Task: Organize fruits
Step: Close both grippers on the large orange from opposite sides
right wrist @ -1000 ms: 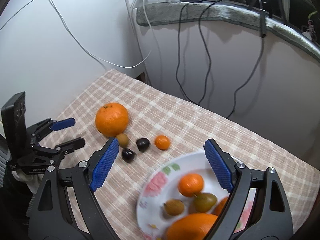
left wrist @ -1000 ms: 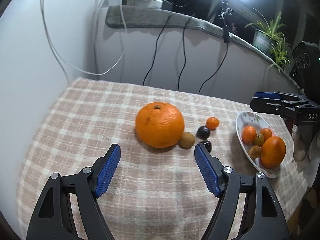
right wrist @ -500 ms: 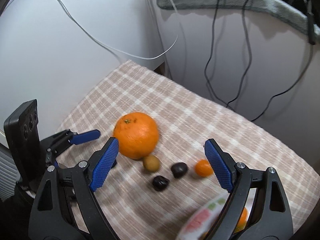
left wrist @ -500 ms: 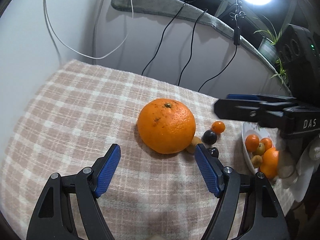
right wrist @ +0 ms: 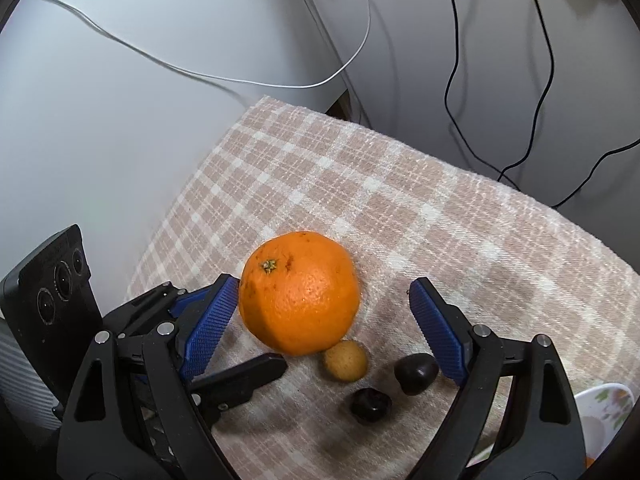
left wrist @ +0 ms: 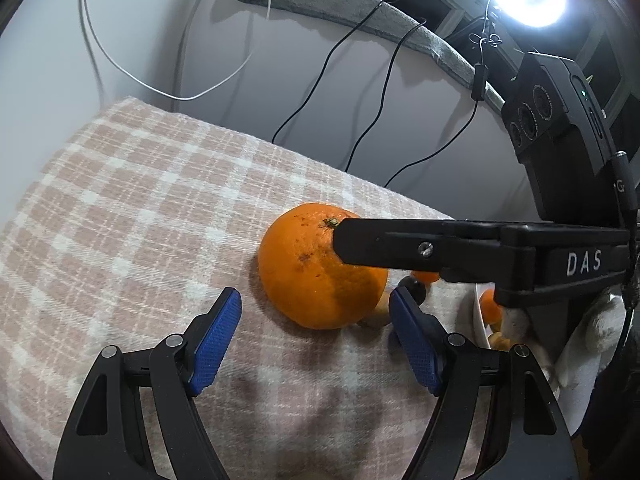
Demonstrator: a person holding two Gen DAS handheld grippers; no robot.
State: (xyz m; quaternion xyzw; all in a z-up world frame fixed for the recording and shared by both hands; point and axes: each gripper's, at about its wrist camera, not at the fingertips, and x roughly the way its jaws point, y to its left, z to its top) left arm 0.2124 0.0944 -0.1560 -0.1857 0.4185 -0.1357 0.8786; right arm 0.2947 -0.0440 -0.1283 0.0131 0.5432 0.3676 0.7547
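Observation:
A large orange (left wrist: 316,276) (right wrist: 300,292) lies on the checked cloth. My left gripper (left wrist: 316,340) is open, just short of it, with the orange ahead of the gap between its blue pads. My right gripper (right wrist: 324,328) is open above and around the orange: its left pad is close beside the fruit and its right pad stands well clear. One black right finger (left wrist: 440,248) crosses over the orange's top in the left wrist view. A small tan fruit (right wrist: 346,360) touches the orange, and two dark fruits (right wrist: 416,372) (right wrist: 370,406) lie beside it.
A flowered plate (right wrist: 604,412) (left wrist: 480,320) with small fruits sits at the right edge. A tiny orange fruit (left wrist: 426,276) peeks out under the right finger. Cables hang down the wall behind the table. The left gripper's lower finger (right wrist: 240,376) lies near the orange's base.
The right gripper swung left from above the plate to over the large orange. The left gripper came closer to the orange and lower. Both stayed open.

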